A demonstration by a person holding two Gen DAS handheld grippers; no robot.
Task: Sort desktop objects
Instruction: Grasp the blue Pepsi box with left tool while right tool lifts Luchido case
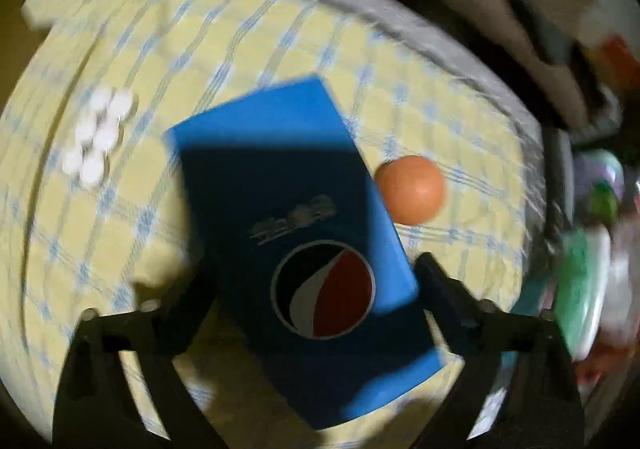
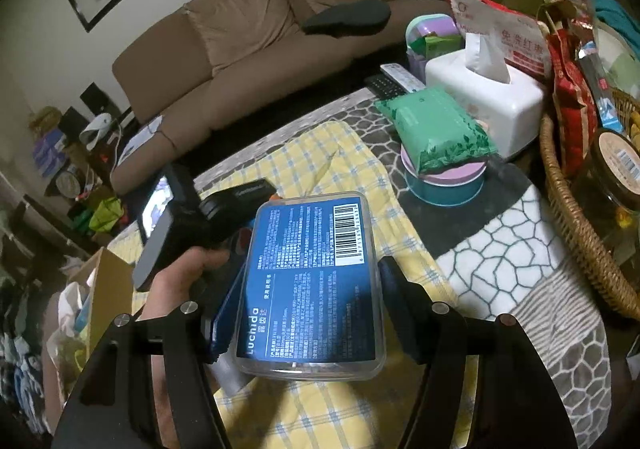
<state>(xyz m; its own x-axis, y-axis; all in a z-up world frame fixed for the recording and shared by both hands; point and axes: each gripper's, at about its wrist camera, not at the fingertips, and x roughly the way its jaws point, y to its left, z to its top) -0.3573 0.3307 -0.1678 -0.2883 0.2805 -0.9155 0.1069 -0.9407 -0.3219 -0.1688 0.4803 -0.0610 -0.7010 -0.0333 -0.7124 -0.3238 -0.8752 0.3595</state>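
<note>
both claws (image 1: 316,289) (image 2: 296,313) matte black, angular, with round silver screws.

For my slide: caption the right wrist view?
Right gripper holding a clear plastic box above the yellow checked cloth.

1. The clear box (image 2: 310,285) is showing glossy transparent plastic over a printed paper label.
2. Right of it, the basket (image 2: 576,233) is looking like rough woven wicker.
3. Beneath it, the checked cloth (image 2: 320,157) is lying soft and matt.
4. Behind it, the sofa (image 2: 240,49) is showing matt fabric.
</note>
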